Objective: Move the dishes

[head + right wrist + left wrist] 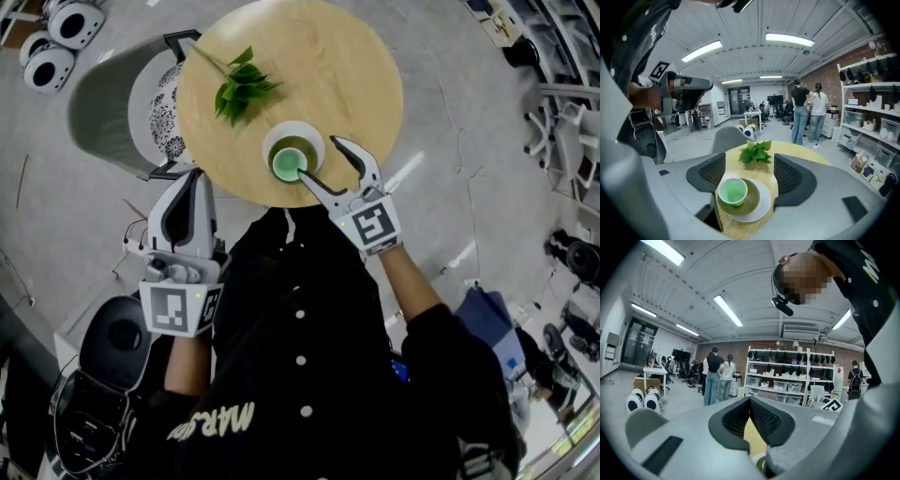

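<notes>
The left gripper (193,178) keeps its fingers together, empty. At six o'clock on the round wooden surface (337,66), a little green cup (732,191) sits in an olive bowl (752,200) on a white plate (765,206). The right gripper (320,157) has its fingers wide apart beside them, holding nothing. The dishes look hard, slippery and easy to break, so the plate's rim seems the best place to hold.

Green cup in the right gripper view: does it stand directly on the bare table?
No, the green cup sits in a bowl on a white plate.

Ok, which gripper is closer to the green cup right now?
Right. The right gripper is at the green cup, jaws open, one tip beside it. The left gripper is off the table's edge, away to the cup's left.
</notes>
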The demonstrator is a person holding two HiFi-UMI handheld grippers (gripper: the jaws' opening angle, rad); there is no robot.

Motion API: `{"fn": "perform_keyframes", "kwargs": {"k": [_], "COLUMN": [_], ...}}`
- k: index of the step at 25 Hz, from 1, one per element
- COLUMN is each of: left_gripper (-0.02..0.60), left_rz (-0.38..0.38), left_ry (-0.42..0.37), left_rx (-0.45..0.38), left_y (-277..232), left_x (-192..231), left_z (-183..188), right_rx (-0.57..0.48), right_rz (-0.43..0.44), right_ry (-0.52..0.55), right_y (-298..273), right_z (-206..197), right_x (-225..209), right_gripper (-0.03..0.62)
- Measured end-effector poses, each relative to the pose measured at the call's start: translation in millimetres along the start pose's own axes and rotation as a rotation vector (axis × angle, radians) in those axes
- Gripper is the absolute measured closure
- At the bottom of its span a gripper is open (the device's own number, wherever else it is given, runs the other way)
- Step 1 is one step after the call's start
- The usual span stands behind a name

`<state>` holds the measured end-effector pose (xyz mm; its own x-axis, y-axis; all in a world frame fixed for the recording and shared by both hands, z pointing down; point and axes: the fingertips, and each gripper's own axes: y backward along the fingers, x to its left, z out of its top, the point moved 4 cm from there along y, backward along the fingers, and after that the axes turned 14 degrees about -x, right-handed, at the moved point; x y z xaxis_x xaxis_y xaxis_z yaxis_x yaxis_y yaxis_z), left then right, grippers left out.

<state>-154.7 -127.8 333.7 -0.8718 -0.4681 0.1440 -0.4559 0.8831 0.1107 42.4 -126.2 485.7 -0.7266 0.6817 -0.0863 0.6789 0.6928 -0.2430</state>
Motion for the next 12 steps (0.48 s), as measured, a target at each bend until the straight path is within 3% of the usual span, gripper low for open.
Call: {"fn": "perform_keyframes", "kwargs": {"k": [7, 12], "left_gripper": [0.578, 0.578], "left_rz": [0.017, 0.007], "left_ry": [0.014, -0.022], "left_rx": [0.028, 0.07], "left_y": [3, 6], "left_x": [-2, -1], "left_z": [-13, -27], "right_rx": [0.096, 0.171], "right_rz": [0.161, 0.253], "right_ry": [0.063, 0.156], "right_y": [-26, -42], "right_z": [-53, -88], "right_x": [31, 40], "right_gripper": [0.257, 0.222]}}
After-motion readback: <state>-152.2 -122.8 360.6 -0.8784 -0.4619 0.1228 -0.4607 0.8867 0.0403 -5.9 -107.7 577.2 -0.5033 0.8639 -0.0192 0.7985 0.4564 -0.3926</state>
